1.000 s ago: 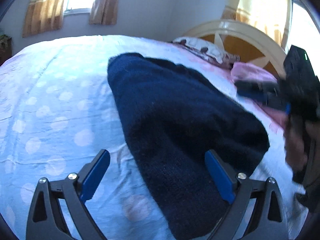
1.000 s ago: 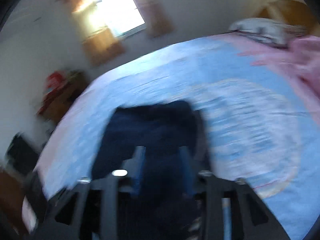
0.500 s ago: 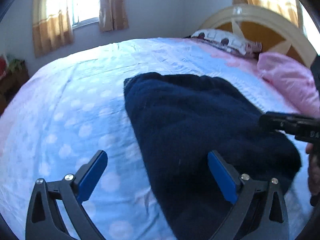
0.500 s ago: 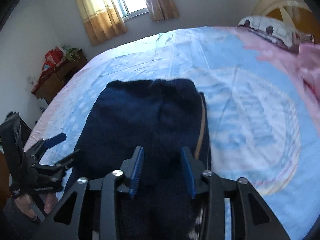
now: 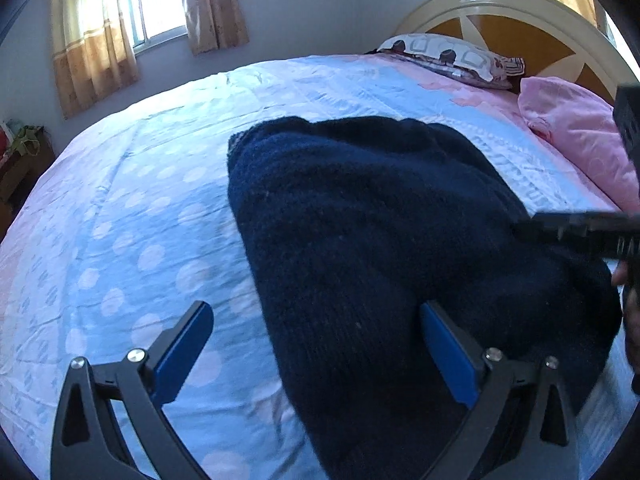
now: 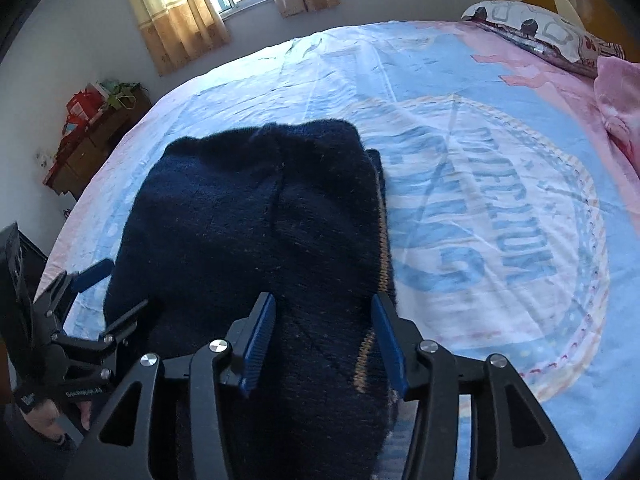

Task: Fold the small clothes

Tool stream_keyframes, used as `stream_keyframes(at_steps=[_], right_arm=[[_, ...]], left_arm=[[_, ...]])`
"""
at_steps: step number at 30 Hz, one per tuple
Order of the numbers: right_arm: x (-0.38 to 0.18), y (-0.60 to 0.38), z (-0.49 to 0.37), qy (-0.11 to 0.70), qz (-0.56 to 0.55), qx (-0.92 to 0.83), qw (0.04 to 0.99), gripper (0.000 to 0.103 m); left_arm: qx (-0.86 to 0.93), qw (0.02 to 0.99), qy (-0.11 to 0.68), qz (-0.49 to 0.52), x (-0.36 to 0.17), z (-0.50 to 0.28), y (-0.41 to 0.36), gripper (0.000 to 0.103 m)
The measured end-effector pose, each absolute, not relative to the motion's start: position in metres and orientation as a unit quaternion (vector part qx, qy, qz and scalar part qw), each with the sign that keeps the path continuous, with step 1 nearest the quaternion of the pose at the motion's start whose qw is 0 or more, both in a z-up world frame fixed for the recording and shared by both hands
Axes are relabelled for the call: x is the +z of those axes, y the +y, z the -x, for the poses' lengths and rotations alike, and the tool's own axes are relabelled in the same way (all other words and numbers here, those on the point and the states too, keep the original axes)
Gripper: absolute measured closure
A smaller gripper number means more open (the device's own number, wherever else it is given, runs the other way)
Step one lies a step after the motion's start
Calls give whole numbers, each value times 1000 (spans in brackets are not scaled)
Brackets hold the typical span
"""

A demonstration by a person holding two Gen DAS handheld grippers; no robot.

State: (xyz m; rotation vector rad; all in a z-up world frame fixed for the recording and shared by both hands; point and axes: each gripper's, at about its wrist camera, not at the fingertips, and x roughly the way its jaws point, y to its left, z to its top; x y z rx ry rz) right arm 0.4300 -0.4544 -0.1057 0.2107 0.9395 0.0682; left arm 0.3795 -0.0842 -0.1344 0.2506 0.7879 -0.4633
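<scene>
A wide bed sheet in light blue with pale dots is spread over the bed, and in the right wrist view a large round print with blue letters is seen on it. At the head of the bed a patterned pillow and a pink pillow are laid before a cream and orange headboard. A window with brown curtains is set in the far wall, and a wooden cabinet loaded with red and green items is placed in the corner.
</scene>
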Motion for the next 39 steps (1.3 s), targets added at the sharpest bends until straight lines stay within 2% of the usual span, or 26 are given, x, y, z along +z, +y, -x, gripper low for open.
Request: stream_keyframes(at_steps=[6,10,14,17,21,28,33,35,39], right_arm=[[-61,-441,-440,390,-107,43,913,51],[-74,-392,-468,435,-69,105,891,51],[-110,-372,-490,489,-25,70,869,51],[-112,-383,-499,495,-70,67,863,51],[-107,-380,-492,485,-37,85,870,50],[-95,-414,-474,469,-115,146,864,49],[-76,-462,-463,417,-184,156,876,46],[-80,-490,-466,415,-204,112,880,42],[-95,-521,-477,422,-249,96,867,41]], left_arm=[[-222,889,377,-136,-135,-373,-86,0],[-219,888,386,-125,-135,-374,-85,0],[-225,884,389,-129,-137,-372,-85,0],[-229,882,391,-130,-138,-370,-83,0],[-236,876,403,-122,-139,-362,-76,0],[-253,864,429,-77,-152,-339,-54,0],[-260,864,427,-57,-151,-337,-50,0],[-271,861,428,-47,-152,-337,-50,0],[-282,855,434,-29,-159,-337,-47,0]])
